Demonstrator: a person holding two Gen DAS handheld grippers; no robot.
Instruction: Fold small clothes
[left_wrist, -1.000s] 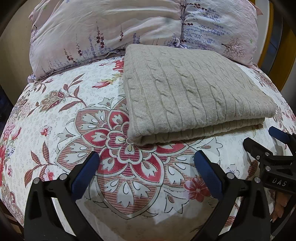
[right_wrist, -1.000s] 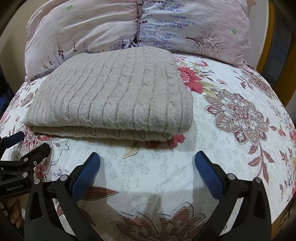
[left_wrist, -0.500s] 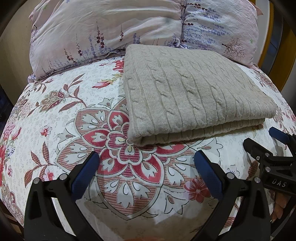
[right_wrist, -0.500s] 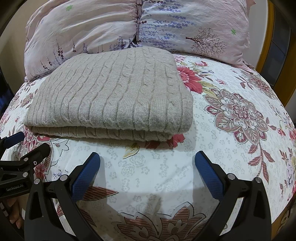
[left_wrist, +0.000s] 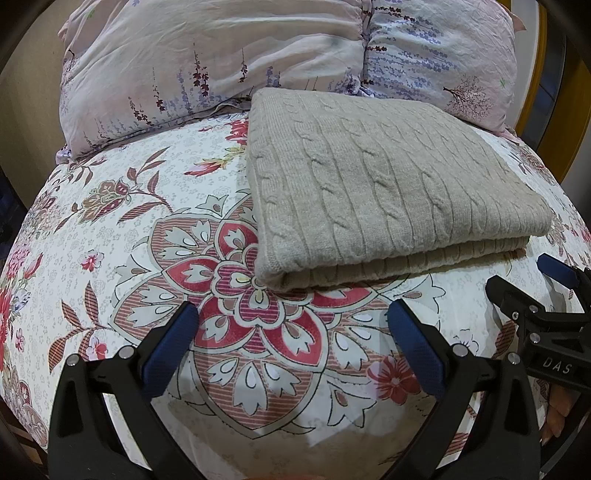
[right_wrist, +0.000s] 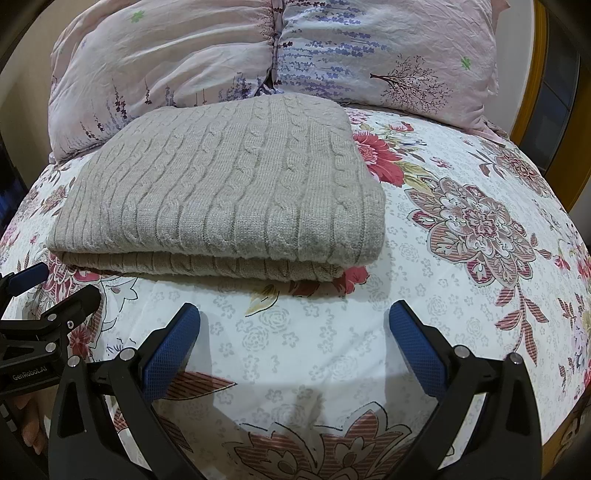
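Though perhaps wool, cable-knit sweater (left_wrist: 376, 192) folded.

Beige cable-knit sweater (left_wrist: 373, 184) (right_wrist: 229, 188) folded flat; two layers; mid-bed

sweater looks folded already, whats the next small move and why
Probably draw both tongs back and leave it. The sweater lies in a neat rectangle with stacked layers, and the left tongs and right tongs are open, short of it, holding nothing.
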